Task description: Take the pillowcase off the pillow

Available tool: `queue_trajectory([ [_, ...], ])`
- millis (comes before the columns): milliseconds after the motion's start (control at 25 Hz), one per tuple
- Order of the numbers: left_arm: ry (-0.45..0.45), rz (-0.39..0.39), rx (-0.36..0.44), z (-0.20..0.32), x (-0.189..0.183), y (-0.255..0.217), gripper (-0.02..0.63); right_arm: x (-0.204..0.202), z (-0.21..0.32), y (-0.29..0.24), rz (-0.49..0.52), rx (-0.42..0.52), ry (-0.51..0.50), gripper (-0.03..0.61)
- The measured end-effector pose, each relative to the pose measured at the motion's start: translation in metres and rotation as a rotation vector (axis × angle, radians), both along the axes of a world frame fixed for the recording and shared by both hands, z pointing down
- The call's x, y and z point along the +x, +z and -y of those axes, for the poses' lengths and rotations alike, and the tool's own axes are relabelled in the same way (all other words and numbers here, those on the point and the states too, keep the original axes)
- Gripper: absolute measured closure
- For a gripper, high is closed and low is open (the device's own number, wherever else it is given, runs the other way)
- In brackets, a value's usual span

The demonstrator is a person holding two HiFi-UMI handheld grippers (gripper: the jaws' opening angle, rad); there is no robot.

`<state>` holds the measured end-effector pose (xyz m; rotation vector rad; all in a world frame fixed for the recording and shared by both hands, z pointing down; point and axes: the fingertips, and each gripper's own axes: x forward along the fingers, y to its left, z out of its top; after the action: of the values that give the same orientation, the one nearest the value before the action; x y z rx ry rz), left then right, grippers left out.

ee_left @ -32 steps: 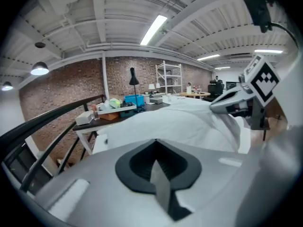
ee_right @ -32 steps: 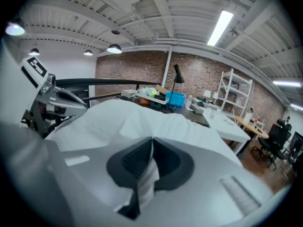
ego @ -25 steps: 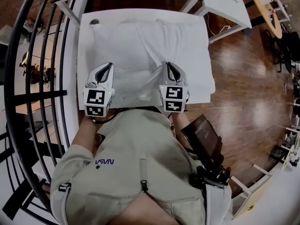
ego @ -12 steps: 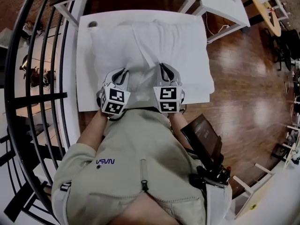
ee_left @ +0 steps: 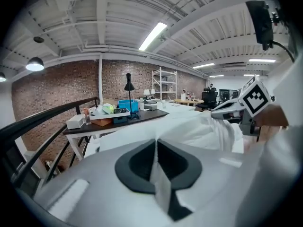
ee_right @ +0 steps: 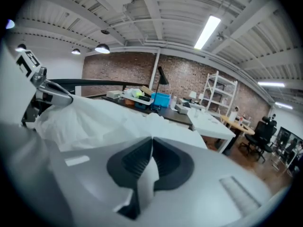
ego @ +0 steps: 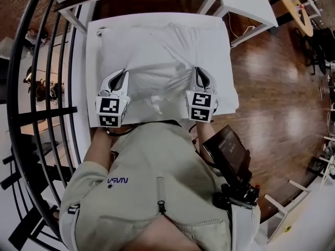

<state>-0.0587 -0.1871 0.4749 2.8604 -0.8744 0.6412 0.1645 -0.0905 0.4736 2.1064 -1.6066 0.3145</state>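
A white pillow in its white pillowcase (ego: 157,51) lies on the white table (ego: 93,95). Both grippers hold the near hem of the case, a pillow's width apart. My left gripper (ego: 121,74) has just closed its jaws. In the left gripper view a fold of the white pillowcase cloth (ee_left: 162,189) is pinched in the left gripper (ee_left: 155,143). My right gripper (ego: 198,72) is shut the same way, and the right gripper view shows pillowcase cloth (ee_right: 146,186) caught in the right gripper (ee_right: 152,143). Loose cloth bunches (ego: 155,101) between them.
A black railing (ego: 39,88) curves along the left. Behind the table stands a dark desk (ee_left: 120,121) with boxes and a lamp. A second white table (ego: 251,4) stands at the back right above wooden floor (ego: 277,93). A black device (ego: 230,156) hangs at the person's right side.
The left gripper swung in toward the middle, then back out to the left. The right gripper shifted a little to the right. The near hem now spreads wider between them.
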Motion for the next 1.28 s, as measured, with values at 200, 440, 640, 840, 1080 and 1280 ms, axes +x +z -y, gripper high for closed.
queue_trajectory([
  [200,-0.045,-0.001,-0.087,-0.002,-0.011,0.039,0.600,0.002,-0.005,0.034,0.021,-0.059,0.030,0.572],
  [440,-0.036,0.042,-0.084,-0.007,-0.003,0.069,0.598,-0.002,-0.006,0.057,0.002,-0.108,0.021,0.571],
  [640,0.018,0.042,-0.050,-0.015,0.006,0.066,0.574,-0.001,-0.008,0.046,0.036,-0.070,0.007,0.569],
  [840,0.063,-0.002,-0.049,-0.021,0.006,0.065,0.534,-0.027,-0.018,0.022,0.064,0.026,0.004,0.492],
  [1080,0.088,-0.016,-0.050,-0.021,0.012,0.056,0.513,-0.056,-0.034,0.005,0.065,0.052,-0.031,0.471],
  [1280,0.053,0.007,-0.010,-0.032,0.008,0.044,0.493,-0.067,-0.043,0.008,0.087,0.066,-0.103,0.471],
])
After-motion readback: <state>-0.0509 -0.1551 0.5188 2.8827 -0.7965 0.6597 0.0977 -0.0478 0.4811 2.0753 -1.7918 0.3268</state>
